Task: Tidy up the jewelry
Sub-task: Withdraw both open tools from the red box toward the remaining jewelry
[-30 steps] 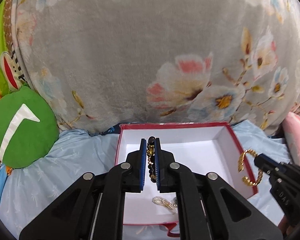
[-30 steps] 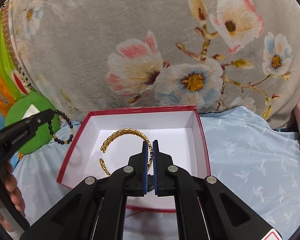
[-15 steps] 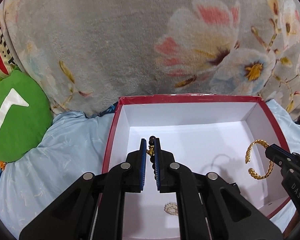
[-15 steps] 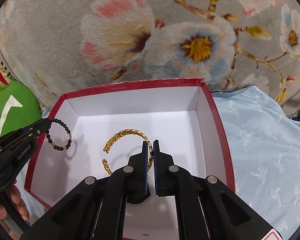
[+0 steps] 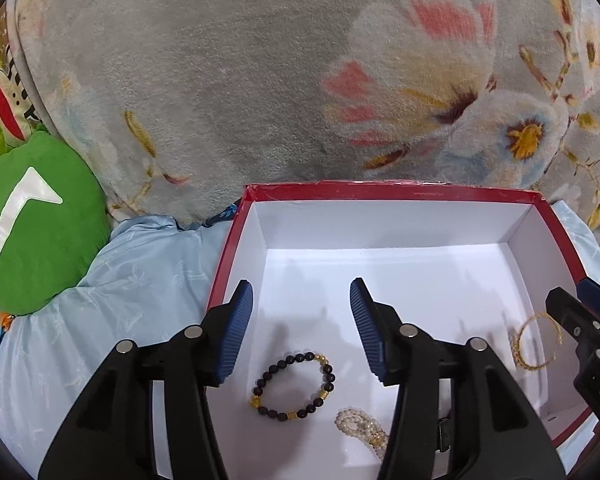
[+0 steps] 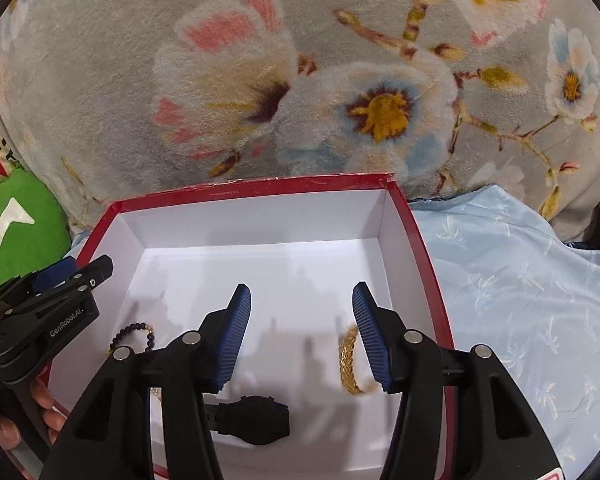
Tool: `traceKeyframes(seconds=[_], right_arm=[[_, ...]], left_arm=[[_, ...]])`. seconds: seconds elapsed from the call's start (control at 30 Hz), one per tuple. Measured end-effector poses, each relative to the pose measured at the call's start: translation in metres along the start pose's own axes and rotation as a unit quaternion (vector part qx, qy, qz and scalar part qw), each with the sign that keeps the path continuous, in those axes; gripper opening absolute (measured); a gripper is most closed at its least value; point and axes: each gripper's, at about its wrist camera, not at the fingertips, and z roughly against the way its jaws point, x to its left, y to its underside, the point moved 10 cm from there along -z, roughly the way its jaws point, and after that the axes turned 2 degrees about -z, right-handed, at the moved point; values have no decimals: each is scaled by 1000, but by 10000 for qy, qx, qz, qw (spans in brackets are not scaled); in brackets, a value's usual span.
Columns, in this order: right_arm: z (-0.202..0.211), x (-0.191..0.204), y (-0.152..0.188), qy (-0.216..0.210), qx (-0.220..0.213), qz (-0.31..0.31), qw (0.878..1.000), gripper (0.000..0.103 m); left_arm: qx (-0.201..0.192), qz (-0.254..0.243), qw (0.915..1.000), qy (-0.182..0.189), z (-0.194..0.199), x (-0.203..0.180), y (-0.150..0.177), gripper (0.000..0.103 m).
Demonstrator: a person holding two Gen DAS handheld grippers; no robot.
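Observation:
A red box with a white inside [image 5: 396,188] [image 6: 252,186] lies on the blue sheet. My left gripper [image 5: 301,330] is open over the box; the black-and-gold bead bracelet [image 5: 294,385] [image 6: 134,336] lies on the box floor below it. A pearl bracelet [image 5: 362,428] lies beside it. My right gripper [image 6: 302,334] is open over the box; the gold chain bangle [image 6: 350,360] [image 5: 534,344] lies by its right finger. A black watch [image 6: 252,420] lies on the box floor.
A grey floral blanket [image 5: 260,80] [image 6: 300,80] rises right behind the box. A green cushion [image 5: 36,224] [image 6: 16,232] sits at the left. Light blue bedsheet [image 6: 520,280] surrounds the box. The person's fingers [image 6: 46,404] show at the left.
Both grippers opened. The bead bracelet dropped from the left gripper and the gold bangle from the right gripper onto the box floor. Both grippers moved closer over the box.

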Motion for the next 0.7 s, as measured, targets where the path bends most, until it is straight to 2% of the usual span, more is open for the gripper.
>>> traceKeyframes(seconds=[0.4,0.6,0.7], right_arm=[[14,1,6,-24,2,13,10000,53],[39,1,13,-62,-38,52,10000,53],[60,0,24,-103,-41,103,9999,53]], left_arm=[[-20,-53,10000,38,16,-3,1,49],[23,30,9999,168,39,6,6,49],[10,64,9996,271,61,14,15,61]])
